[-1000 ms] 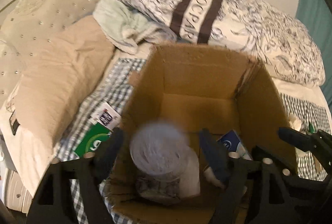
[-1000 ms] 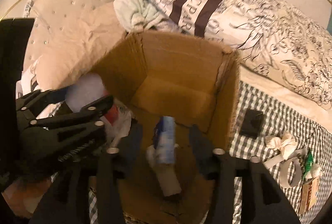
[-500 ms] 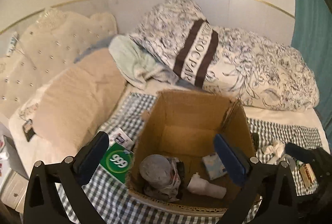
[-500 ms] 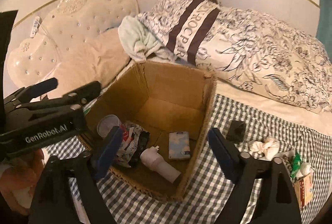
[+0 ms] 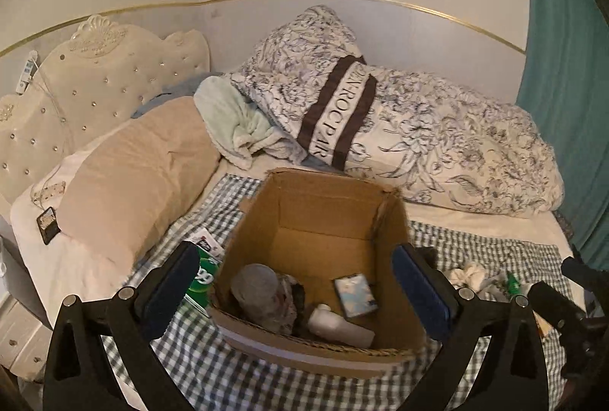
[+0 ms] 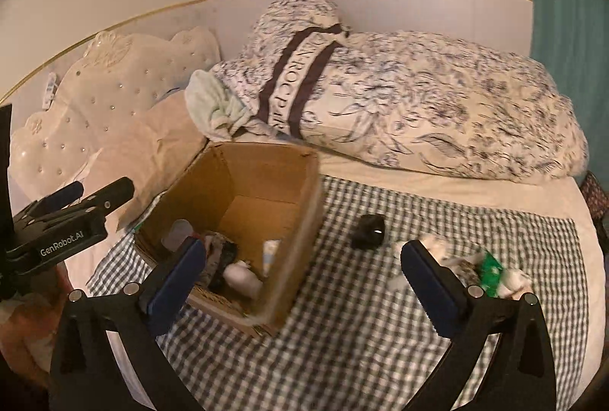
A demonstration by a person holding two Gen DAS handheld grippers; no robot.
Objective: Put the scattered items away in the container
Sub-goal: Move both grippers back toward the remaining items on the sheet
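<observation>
two grippers hang above a bed (image 5: 475, 220), and neither holds anything. biggest of all is the flowered duvet (image 5: 437, 133) heaped along the wall, with a beige pillow (image 5: 133, 179) lying to its left. on the checked sheet (image 6: 361, 335) stands the open cardboard box (image 5: 319, 205), and down inside it lie a clear lidded cup (image 5: 253, 283), a white bottle (image 5: 338, 325) on its side and a small blue tissue pack (image 5: 356, 297). just left of the box, touching its wall, rests a green packet (image 5: 205, 276). well right of it a small black object (image 6: 367, 232) sits alone, and further right a cluster of white wads and a green wrapper (image 6: 491, 268). the left gripper (image 5: 297, 293) is spread wide over the box, nothing between its pads. the right gripper (image 6: 304, 285) is opening, its jaws bare, straddling the box's right wall.
</observation>
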